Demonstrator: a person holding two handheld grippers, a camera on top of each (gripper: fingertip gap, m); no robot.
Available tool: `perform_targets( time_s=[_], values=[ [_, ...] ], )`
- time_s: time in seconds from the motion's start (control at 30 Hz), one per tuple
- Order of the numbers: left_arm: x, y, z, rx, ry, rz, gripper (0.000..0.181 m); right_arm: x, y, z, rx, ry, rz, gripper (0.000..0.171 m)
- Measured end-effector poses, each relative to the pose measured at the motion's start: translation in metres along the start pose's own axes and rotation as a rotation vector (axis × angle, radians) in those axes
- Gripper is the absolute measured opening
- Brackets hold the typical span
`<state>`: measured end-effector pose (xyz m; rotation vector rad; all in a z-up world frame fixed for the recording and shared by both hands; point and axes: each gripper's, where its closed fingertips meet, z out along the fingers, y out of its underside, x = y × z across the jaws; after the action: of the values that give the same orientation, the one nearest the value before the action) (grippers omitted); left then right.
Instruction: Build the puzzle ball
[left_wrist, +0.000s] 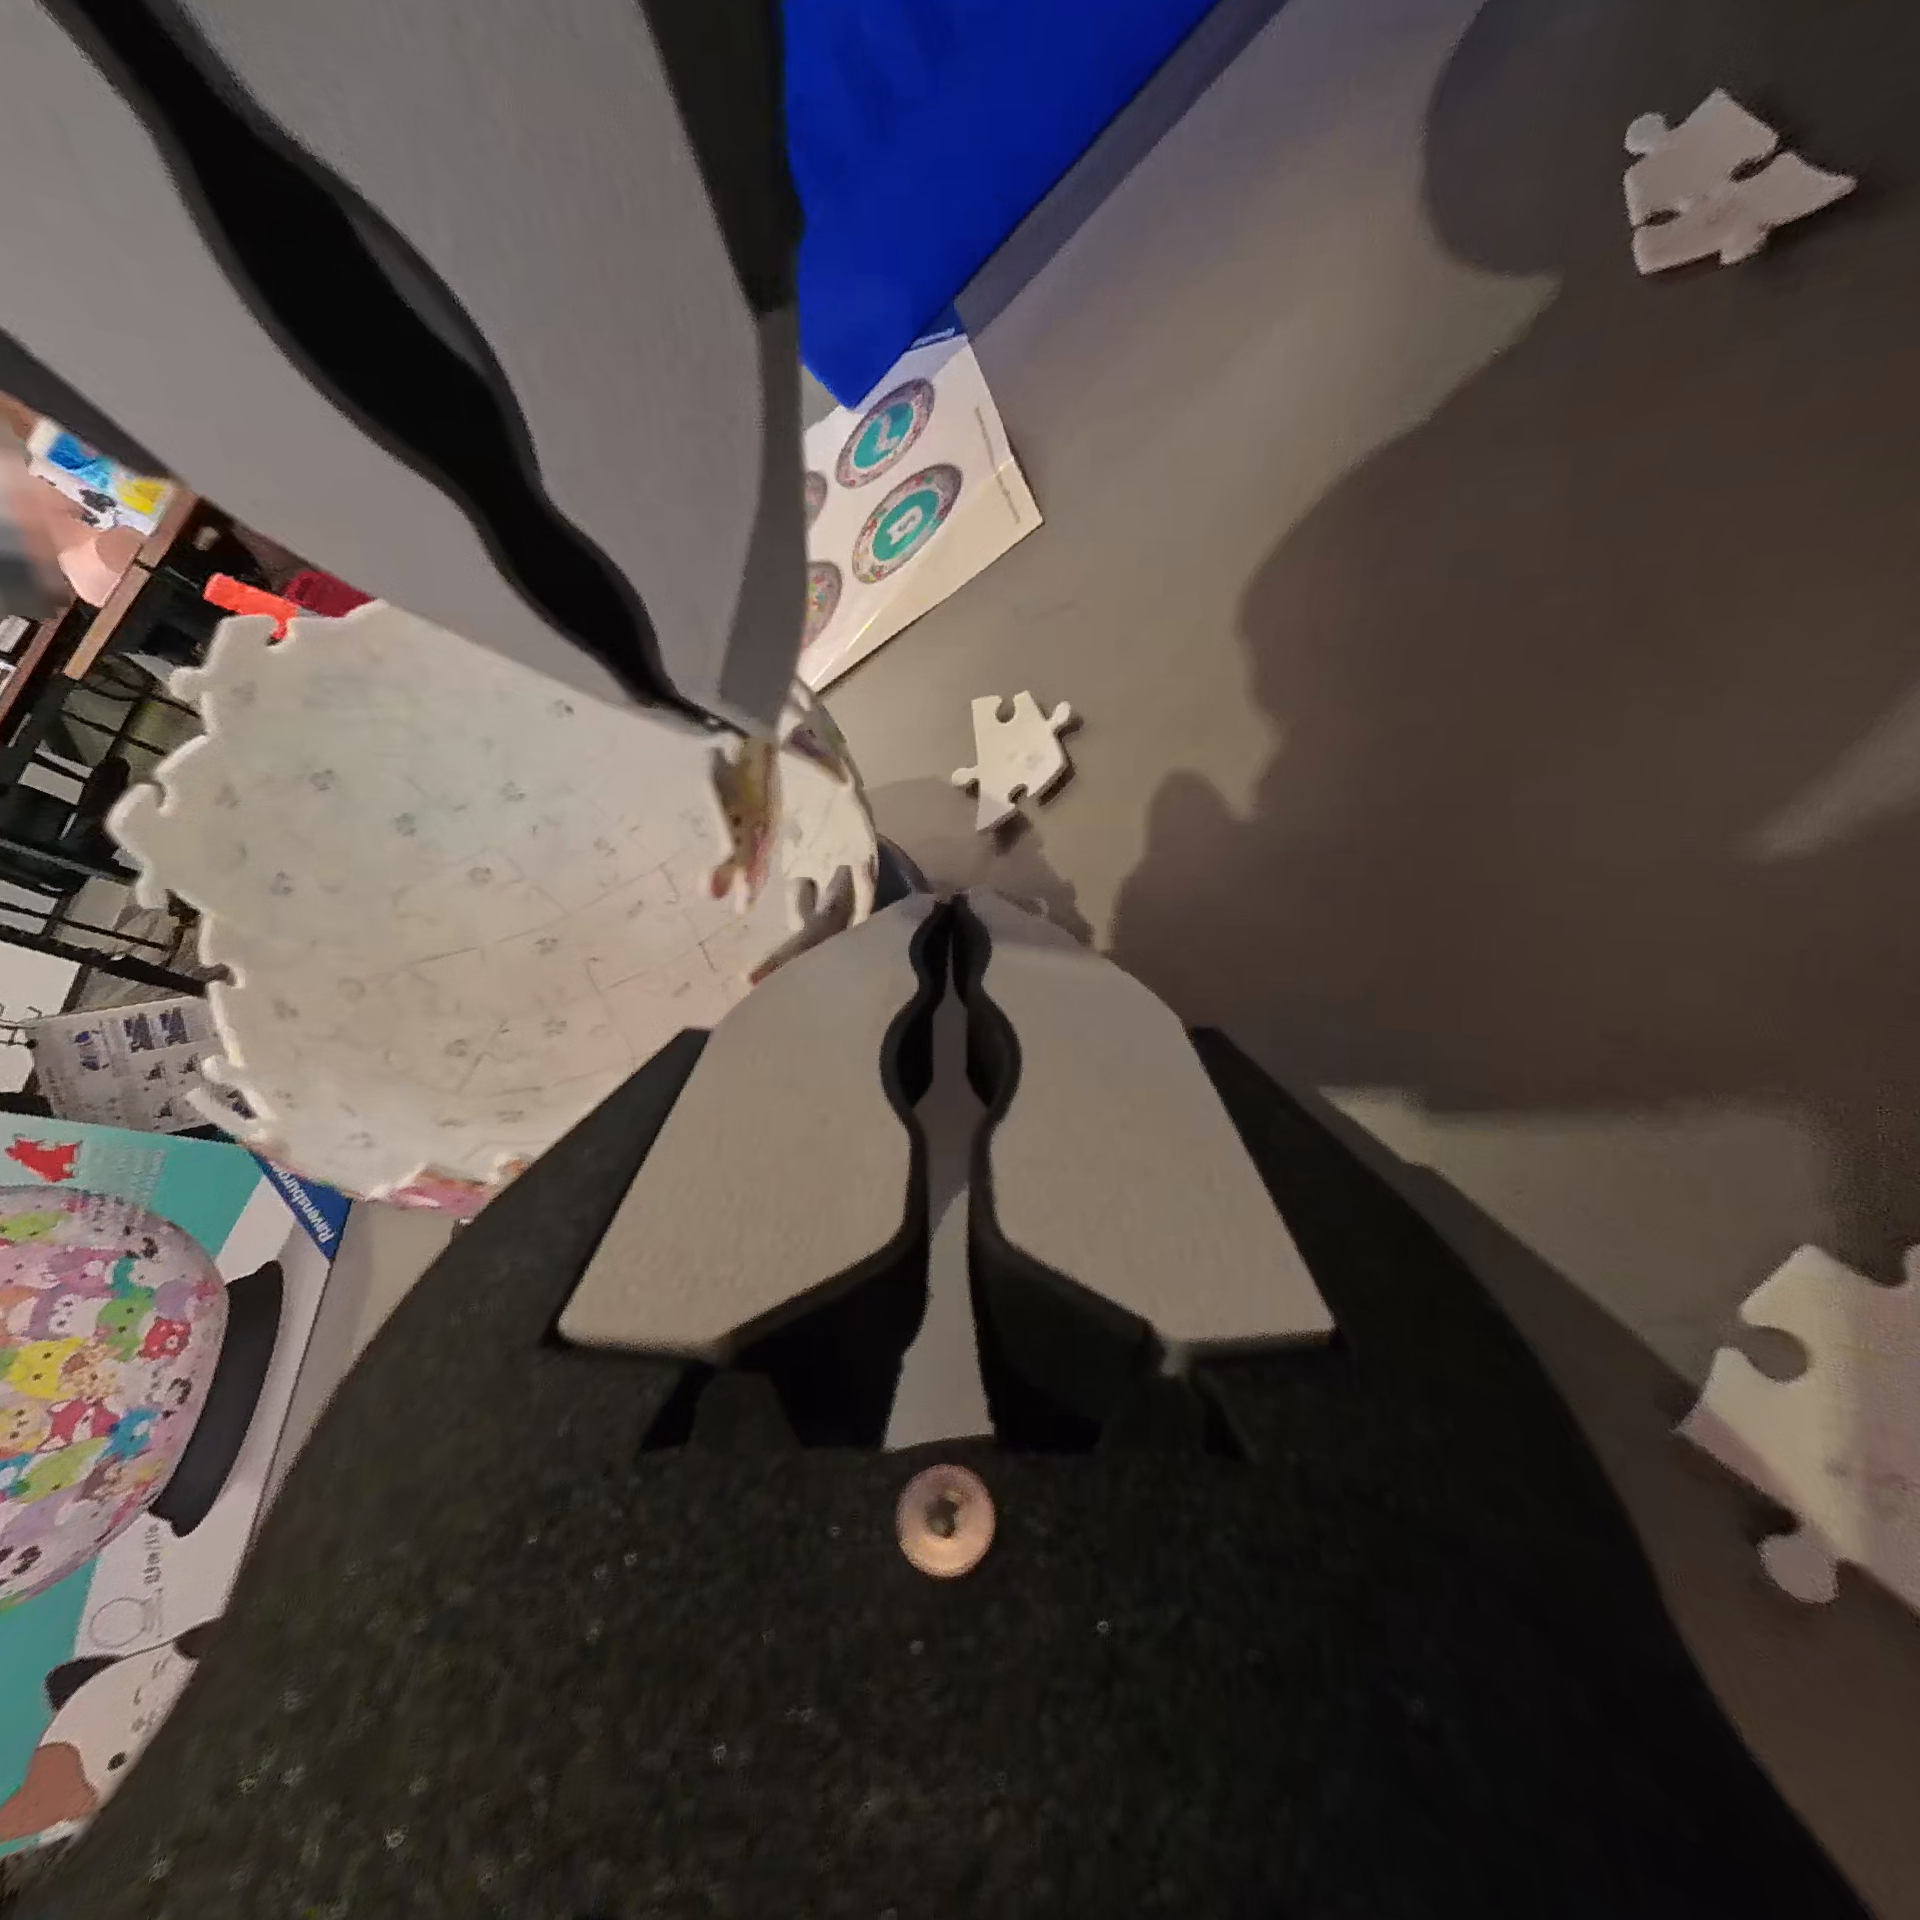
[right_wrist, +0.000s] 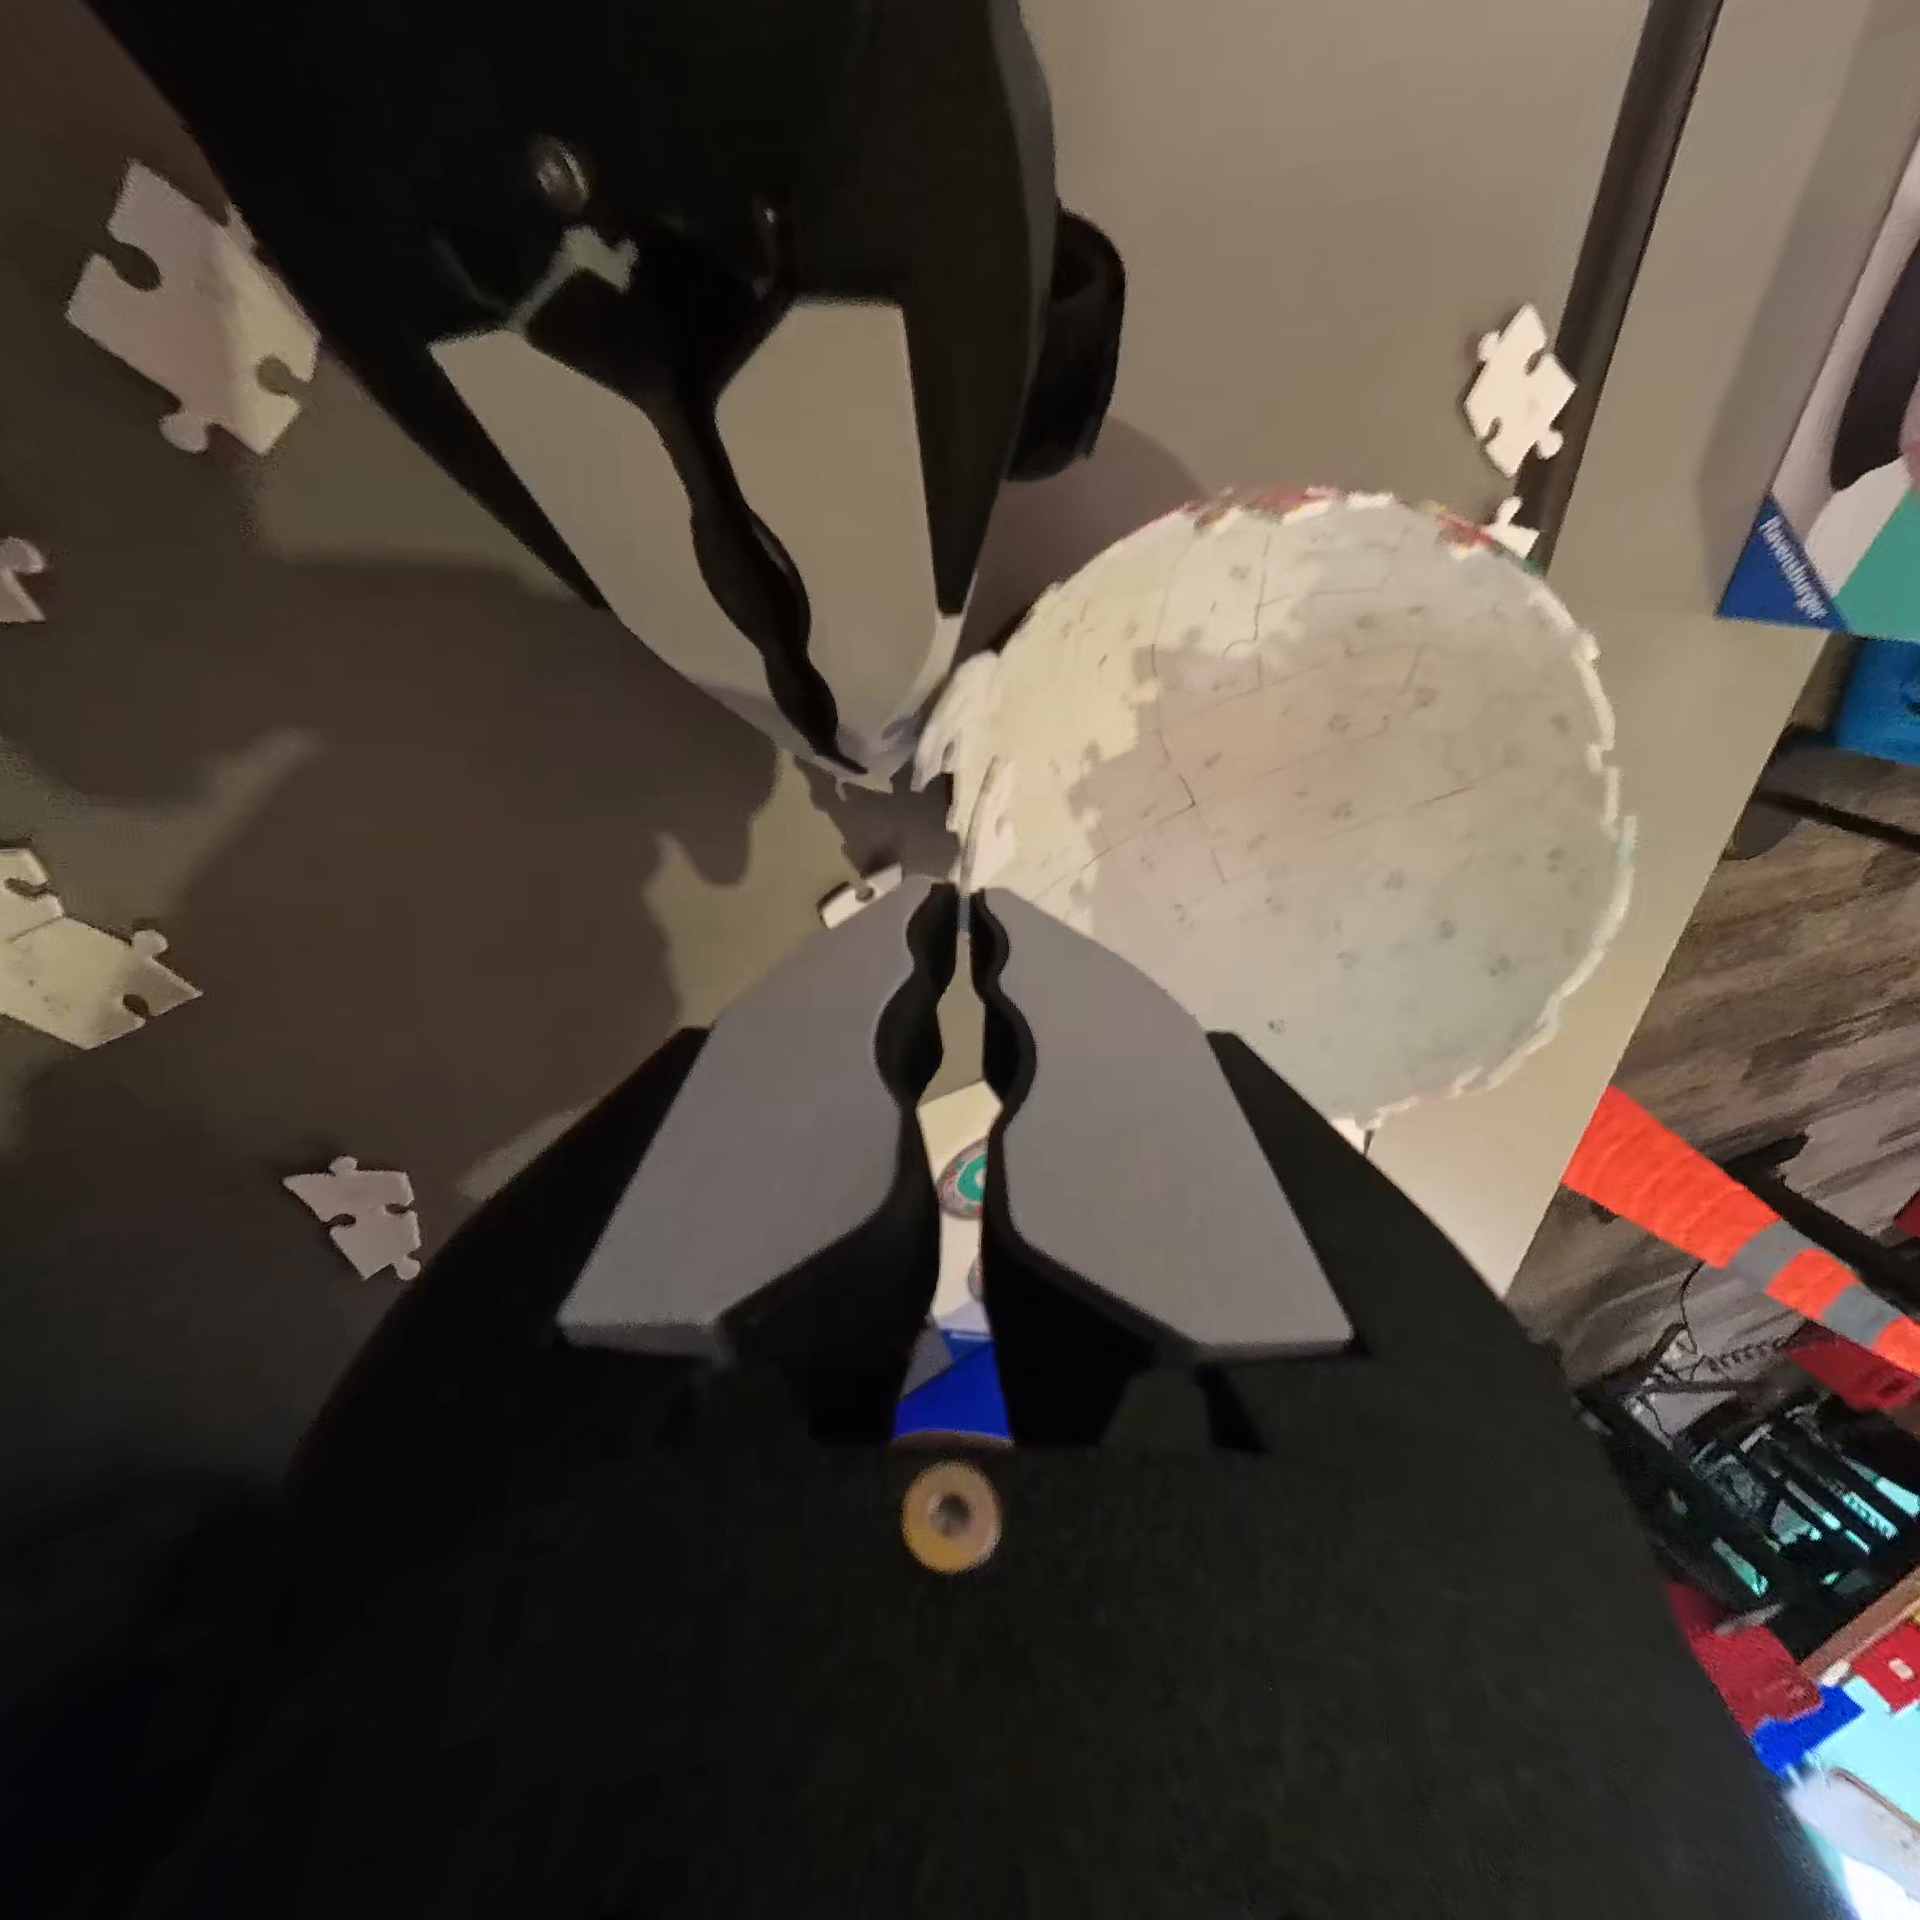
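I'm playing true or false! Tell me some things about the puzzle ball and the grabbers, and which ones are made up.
1. The puzzle ball is finished. False: it is an open shell with a jagged rim.
2. Loose pieces lie white side up on the table. True.
3. A box picturing a colourful ball stands nearby. True.
4. Both grippers are wide open. False: the left gripper is shut at the rim, and the right gripper pinches a piece.

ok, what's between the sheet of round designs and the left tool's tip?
One loose puzzle piece, white side up on the grey table, touching neither. Left wrist view shows it.
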<state>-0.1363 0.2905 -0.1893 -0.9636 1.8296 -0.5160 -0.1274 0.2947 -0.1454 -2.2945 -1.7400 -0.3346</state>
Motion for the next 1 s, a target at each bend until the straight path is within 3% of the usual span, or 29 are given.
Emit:
perform_targets(
  time_s=[0.3, 1.0],
  values=[
    [-0.002, 0.0, -0.001, 0.004, -0.009, -0.009, 0.0, -0.004, 0.001, 0.007, -0.132, -0.045, -0.039, 0.003],
    [0.003, 0.004, 0.01, -0.042, 0.003, 0.055, 0.0, -0.008, 0.009, 0.015, -0.201, -0.148, -0.023, 0.003]
  ],
)
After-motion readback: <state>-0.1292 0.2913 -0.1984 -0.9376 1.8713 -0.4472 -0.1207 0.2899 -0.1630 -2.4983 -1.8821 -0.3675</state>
